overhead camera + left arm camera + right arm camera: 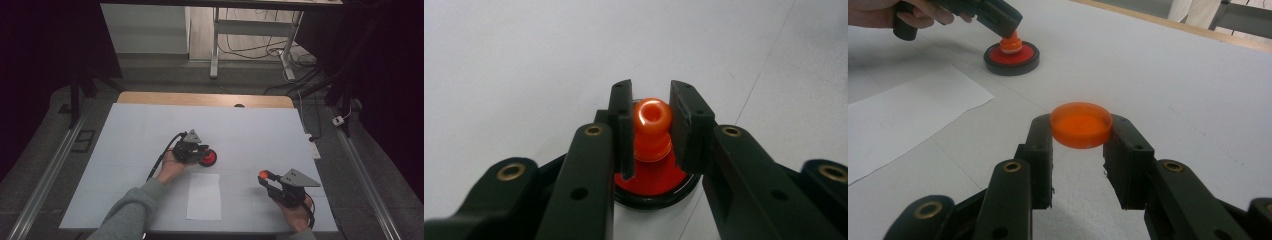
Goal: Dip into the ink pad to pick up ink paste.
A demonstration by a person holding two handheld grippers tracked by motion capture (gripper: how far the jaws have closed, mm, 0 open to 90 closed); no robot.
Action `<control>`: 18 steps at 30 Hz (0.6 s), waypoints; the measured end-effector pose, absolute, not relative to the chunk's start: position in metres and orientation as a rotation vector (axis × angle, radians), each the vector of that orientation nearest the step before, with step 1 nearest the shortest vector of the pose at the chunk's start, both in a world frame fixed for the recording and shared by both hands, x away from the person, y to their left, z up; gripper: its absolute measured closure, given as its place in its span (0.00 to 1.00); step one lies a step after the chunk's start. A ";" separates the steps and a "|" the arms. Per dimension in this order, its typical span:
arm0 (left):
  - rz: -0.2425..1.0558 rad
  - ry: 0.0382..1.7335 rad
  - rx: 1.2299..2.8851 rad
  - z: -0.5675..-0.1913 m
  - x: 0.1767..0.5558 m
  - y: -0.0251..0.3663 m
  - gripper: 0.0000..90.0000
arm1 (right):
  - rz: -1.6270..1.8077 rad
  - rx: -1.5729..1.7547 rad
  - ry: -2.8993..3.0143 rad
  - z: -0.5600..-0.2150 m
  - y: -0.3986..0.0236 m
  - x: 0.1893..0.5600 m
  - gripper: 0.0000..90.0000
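With the left gripper clamped on the orange knob of the red stamp at table centre and the right gripper pinching the orange cap at four o'clock, risks tipping the stamp, smearing ink, or squirting the shallow cap loose.

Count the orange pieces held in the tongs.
2. One orange knob on the red disc, clamped by the left tongs; one orange cap held by the right tongs near the paper.

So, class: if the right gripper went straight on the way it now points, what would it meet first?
Probably the red-and-black base under the left gripper; bare table lies between, though depth is hard to judge.
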State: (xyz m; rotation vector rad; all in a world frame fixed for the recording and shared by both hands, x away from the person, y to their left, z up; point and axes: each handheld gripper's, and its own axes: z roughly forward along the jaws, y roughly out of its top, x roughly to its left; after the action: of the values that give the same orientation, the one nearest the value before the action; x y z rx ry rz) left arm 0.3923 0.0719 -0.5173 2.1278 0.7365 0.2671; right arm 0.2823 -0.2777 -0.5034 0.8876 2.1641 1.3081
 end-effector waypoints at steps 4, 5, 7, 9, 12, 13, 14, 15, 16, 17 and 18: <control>0.266 0.736 2.125 -0.520 0.392 0.071 0.81 | 1.307 0.888 2.164 -0.503 -0.278 0.282 0.72; 0.269 0.734 2.128 -0.520 0.392 0.071 0.81 | 1.307 0.888 2.163 -0.503 -0.278 0.282 0.72; 0.285 0.724 2.136 -0.520 0.390 0.071 0.81 | 1.306 0.888 2.164 -0.503 -0.278 0.282 0.72; 0.306 0.715 2.150 -0.520 0.388 0.069 0.81 | 1.306 0.889 2.164 -0.503 -0.278 0.282 0.72; 0.326 0.714 2.164 -0.519 0.387 0.067 0.81 | 1.305 0.889 2.165 -0.503 -0.278 0.282 0.72; 0.323 0.719 2.166 -0.519 0.387 0.067 0.81 | 1.305 0.889 2.165 -0.503 -0.278 0.282 0.72; 0.316 0.722 2.166 -0.519 0.387 0.068 0.81 | 1.307 0.889 2.165 -0.503 -0.277 0.282 0.72; 0.307 0.727 2.162 -0.520 0.388 0.068 0.81 | 1.306 0.889 2.165 -0.503 -0.277 0.282 0.72; 0.301 0.730 2.160 -0.520 0.388 0.068 0.81 | 1.306 0.888 2.166 -0.503 -0.277 0.282 0.72; 0.300 0.730 2.159 -0.520 0.389 0.068 0.81 | 1.305 0.887 2.167 -0.503 -0.277 0.282 0.72; 0.301 0.730 2.159 -0.520 0.389 0.068 0.81 | 1.305 0.887 2.167 -0.503 -0.277 0.282 0.72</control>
State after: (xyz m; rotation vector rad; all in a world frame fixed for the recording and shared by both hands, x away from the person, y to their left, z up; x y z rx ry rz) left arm 0.3886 0.0682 -0.5204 2.1593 0.7298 0.3010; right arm 0.2817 -0.2771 -0.5035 0.8872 2.1672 1.3053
